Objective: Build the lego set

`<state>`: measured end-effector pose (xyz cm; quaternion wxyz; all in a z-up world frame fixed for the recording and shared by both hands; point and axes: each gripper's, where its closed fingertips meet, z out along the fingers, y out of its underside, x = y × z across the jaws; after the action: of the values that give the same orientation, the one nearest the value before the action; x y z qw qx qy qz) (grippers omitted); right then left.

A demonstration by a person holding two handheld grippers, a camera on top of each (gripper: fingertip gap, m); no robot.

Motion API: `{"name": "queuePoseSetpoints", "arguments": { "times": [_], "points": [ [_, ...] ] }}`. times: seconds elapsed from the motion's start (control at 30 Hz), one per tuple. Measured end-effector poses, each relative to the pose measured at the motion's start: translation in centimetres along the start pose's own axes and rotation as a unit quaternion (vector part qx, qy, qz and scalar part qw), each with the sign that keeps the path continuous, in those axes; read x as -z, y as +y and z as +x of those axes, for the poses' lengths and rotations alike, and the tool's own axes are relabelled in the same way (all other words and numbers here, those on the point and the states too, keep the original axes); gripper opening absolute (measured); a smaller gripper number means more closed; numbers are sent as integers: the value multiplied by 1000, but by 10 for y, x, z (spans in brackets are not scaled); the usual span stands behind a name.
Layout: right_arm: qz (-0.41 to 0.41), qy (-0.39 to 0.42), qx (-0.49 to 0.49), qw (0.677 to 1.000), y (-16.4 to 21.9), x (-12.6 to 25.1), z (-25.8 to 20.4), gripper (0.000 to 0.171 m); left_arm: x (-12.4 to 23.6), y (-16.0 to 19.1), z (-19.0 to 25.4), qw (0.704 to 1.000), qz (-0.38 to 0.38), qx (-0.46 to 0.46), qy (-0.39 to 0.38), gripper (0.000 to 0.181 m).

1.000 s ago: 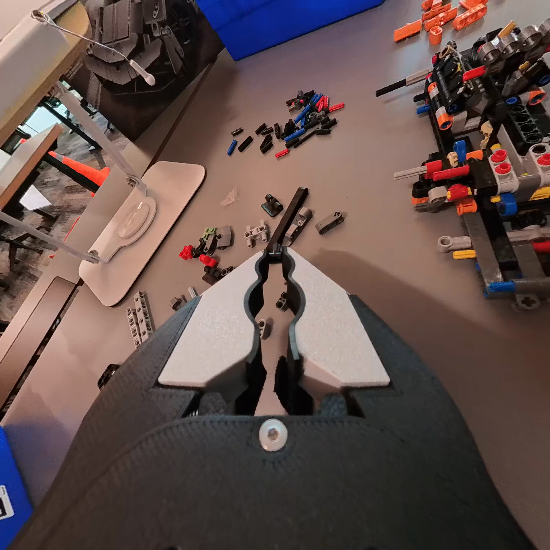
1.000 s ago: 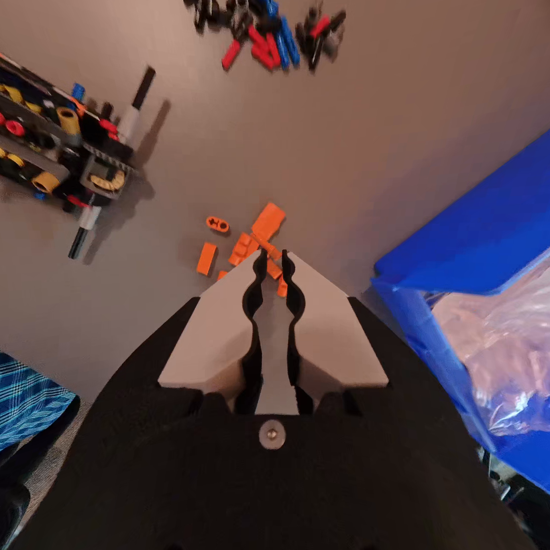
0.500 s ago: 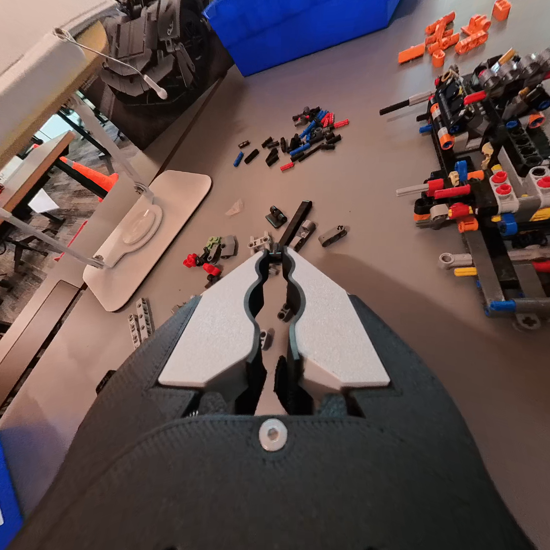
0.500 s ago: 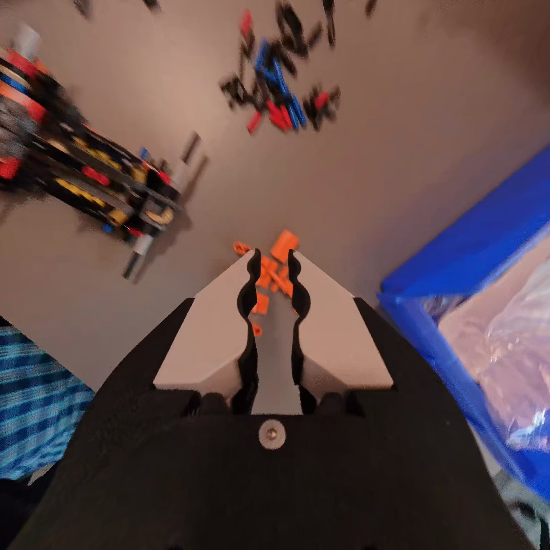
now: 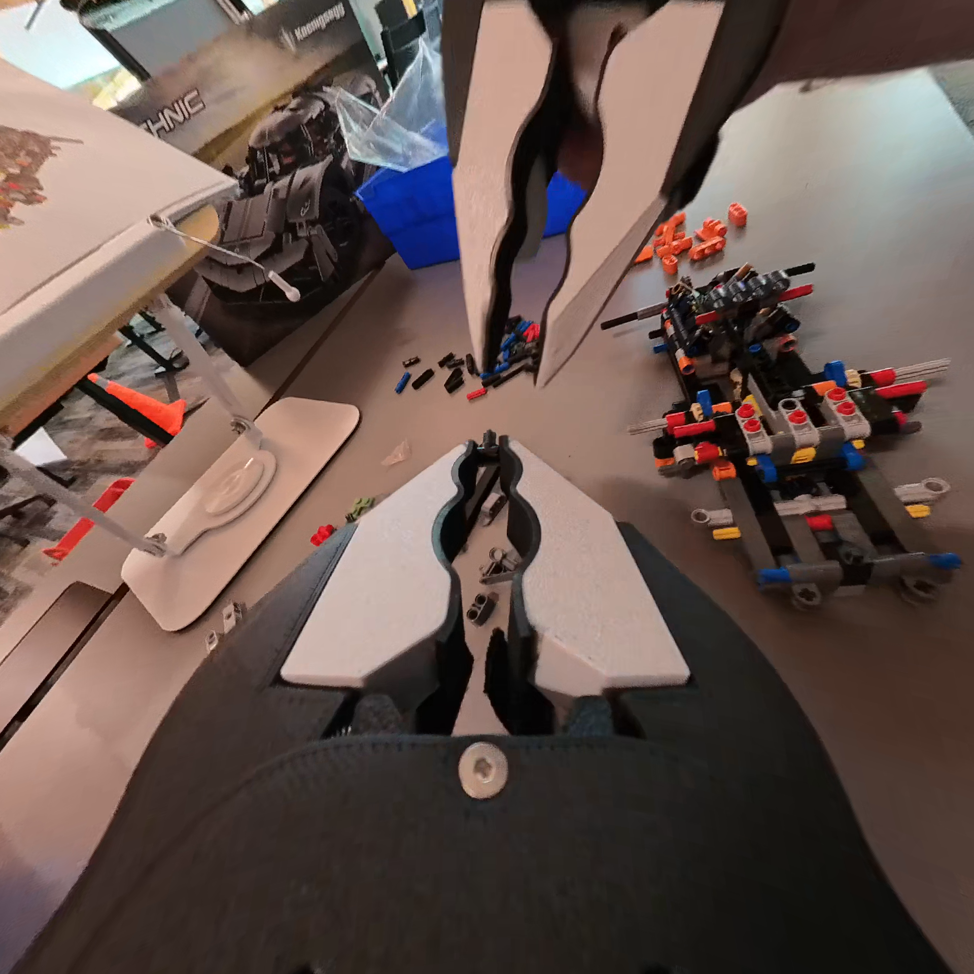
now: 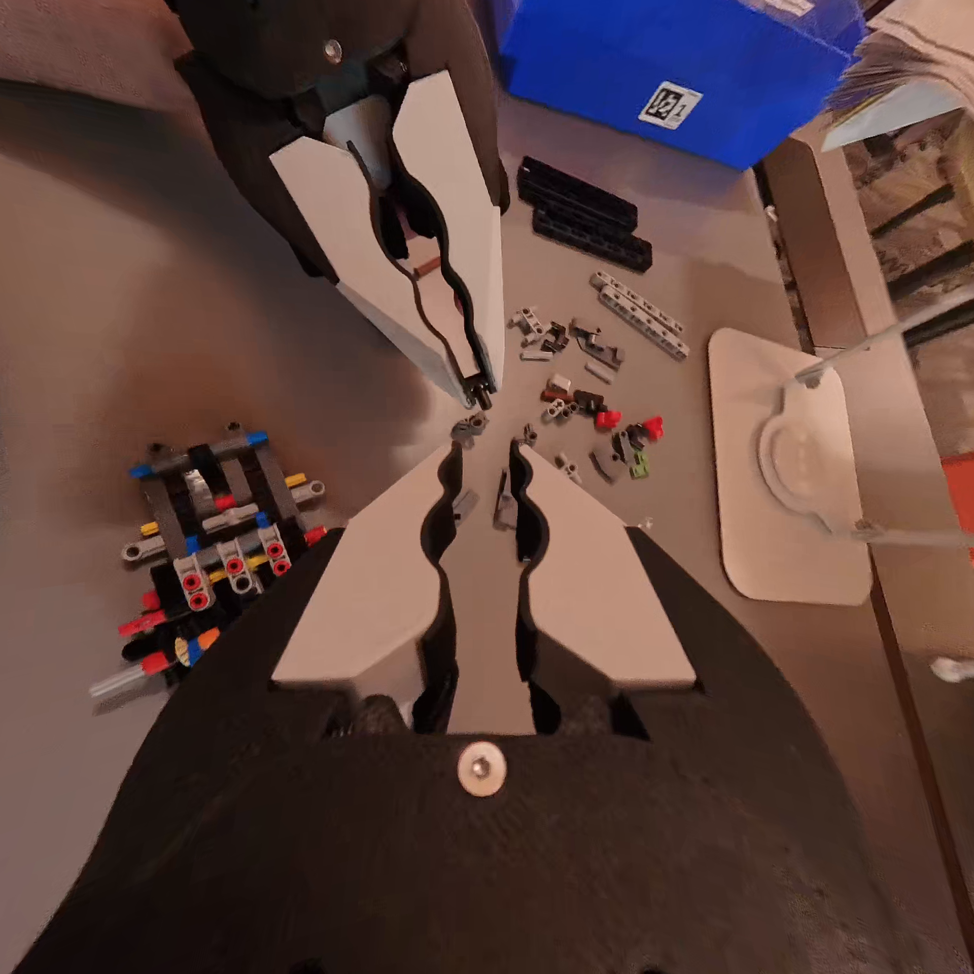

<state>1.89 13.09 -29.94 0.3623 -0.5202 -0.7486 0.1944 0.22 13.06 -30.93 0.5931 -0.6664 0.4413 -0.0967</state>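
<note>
grey table (image 5: 790,738) holds loose lego pieces (image 5: 490,363); left tool (image 5: 489,448) clamps black pin (image 5: 489,438), right tool (image 6: 484,448) apart.

I see a grey-brown table (image 5: 790,711) carrying the part-built lego chassis (image 5: 801,437), scattered small pins (image 5: 474,369), orange pieces (image 5: 685,242), black beams (image 6: 580,216), a white stand base (image 5: 237,506) and a blue bin (image 5: 421,216).

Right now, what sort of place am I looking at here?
Probably an office or lab workbench set up for model building: a half-built Lego chassis on a grey table, loose pins, a blue parts bin, and an instruction booklet on a stand.
</note>
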Motion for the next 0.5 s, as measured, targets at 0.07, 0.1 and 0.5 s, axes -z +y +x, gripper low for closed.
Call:
{"name": "queuePoseSetpoints", "arguments": {
  "times": [0.07,0.1,0.5],
  "points": [
    [-4,-25,-26,999,-1,-8,-1,14,3,-4,-2,1000,6,-10,-8,5],
    [-1,-40,-52,998,-2,-10,-1,14,4,-5,-3,1000,6,-21,-16,5],
    [118,-250,-357,892,-30,1,-5,14,9,-29,6,986,32,-150,-72,5]
  ]
}}
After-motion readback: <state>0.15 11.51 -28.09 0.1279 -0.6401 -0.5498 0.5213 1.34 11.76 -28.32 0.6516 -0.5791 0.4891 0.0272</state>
